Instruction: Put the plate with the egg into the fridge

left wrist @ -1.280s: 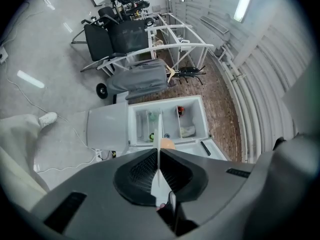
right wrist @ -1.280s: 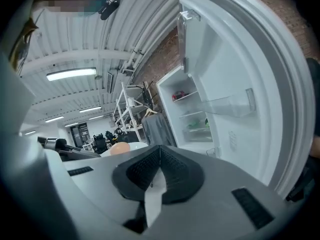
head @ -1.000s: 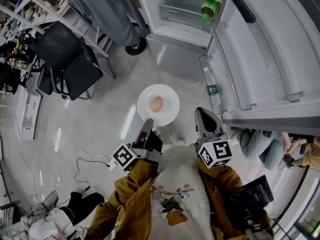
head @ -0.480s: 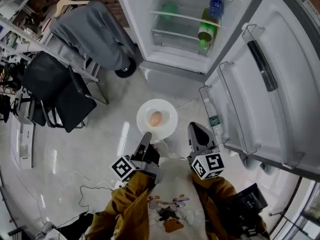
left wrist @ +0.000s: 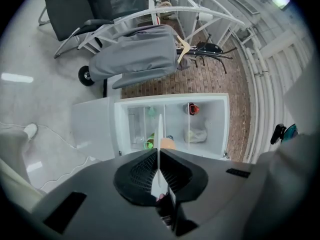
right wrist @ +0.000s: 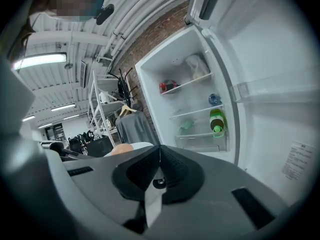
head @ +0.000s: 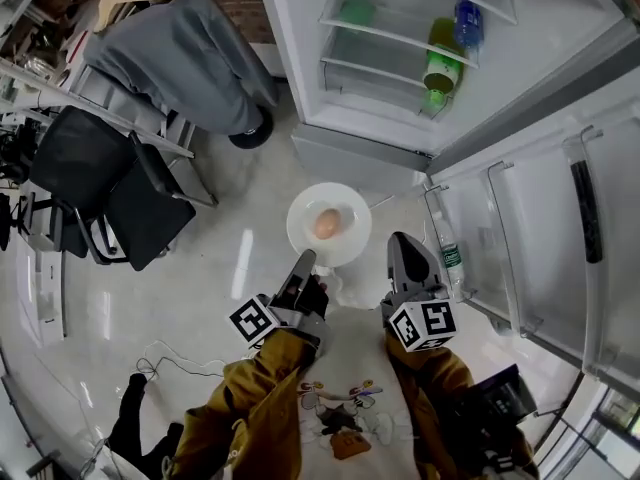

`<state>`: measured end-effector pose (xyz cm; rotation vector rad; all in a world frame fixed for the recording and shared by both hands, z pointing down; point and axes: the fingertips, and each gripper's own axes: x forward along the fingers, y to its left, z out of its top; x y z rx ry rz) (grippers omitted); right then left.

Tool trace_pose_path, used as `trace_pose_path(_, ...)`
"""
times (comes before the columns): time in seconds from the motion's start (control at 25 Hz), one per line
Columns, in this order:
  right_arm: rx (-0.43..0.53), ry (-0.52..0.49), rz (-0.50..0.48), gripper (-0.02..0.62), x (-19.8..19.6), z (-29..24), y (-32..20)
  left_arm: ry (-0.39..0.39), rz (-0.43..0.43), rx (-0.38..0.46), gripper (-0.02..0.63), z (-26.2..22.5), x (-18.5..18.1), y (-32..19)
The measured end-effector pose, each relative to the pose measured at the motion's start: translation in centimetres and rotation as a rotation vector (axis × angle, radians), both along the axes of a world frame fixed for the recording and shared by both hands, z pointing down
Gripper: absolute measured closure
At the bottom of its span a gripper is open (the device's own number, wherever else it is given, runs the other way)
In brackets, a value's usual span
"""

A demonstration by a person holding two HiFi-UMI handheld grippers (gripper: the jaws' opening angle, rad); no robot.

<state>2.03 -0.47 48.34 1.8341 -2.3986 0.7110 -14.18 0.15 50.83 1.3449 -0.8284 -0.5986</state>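
Rim of plate [head: 305, 216], clamped in left gripper [head: 305, 261]

Both arms, in mustard sleeves, reach forward side by side. The left gripper [head: 303, 264] has its jaws pinched tight on the near rim of the plate [head: 350, 203]. The right gripper [head: 400, 243] points forward just beside it, jaws together, holding nothing.

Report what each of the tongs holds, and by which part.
The left tongs grip the white plate by its near rim, the egg lying on it. The right tongs are shut on nothing.
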Motion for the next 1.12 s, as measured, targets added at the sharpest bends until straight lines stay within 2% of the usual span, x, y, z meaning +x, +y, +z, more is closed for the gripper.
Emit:
trace_pose_path(0.2, 0.005, 0.005, 0.032, 0.588, -1.6, 0.0, -2.2, 0.007, 0.035, -0.01, 0.584, 0.5, -1.2, -2.3)
trace_pose_path(0.52, 0.007, 0.018, 0.025, 0.588, -3.0, -0.1, -3.9, 0.02, 0.043, -0.008, 0.585, 0.3, -2.0, -3.9)
trace_pose_path(0.88, 0.05, 0.005, -0.021, 0.588, -2.2, -1.0, -6.2, 0.021, 0.03, -0.002, 0.584, -0.7, 0.0, -6.3)
trace_pose_path(1.12, 0.069, 0.038, -0.051, 0.588, -1.2, -1.6, -8.6, 0.002, 0.03, 0.027, 0.584, -1.1, 1.3, -8.8)
